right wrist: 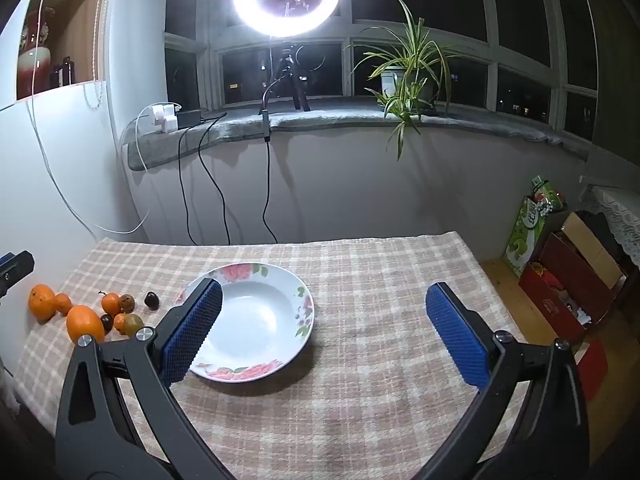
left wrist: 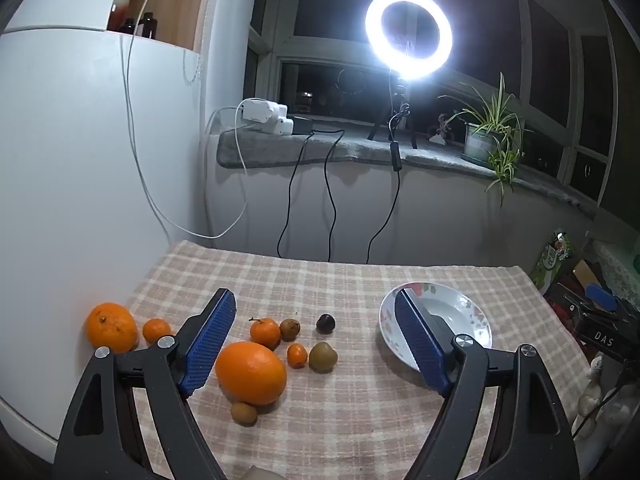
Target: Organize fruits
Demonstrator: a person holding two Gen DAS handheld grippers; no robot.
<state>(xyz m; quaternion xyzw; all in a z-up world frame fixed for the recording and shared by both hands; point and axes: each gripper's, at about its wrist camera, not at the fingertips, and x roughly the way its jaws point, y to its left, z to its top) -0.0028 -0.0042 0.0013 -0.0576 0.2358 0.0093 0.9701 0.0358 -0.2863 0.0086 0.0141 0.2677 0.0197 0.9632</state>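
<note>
- The left gripper (left wrist: 316, 340) hangs above the table with its blue pads spread wide and nothing between them; it points down at the loose fruit.
- The right gripper (right wrist: 324, 332) is spread just as wide and empty, over the checked cloth (right wrist: 360, 400) beside the floral plate (right wrist: 298, 278).
- The fruit lies in a cluster on the cloth, left of the plate: a large orange (left wrist: 251, 373), a second orange (left wrist: 112, 327), small tangerines, brownish fruits and a dark chestnut-like one (left wrist: 325, 323).
- The plate is empty, so sorting seems not yet begun.
- The next move likely calls for lowering the left pads around the near orange, then closing gently.
</note>
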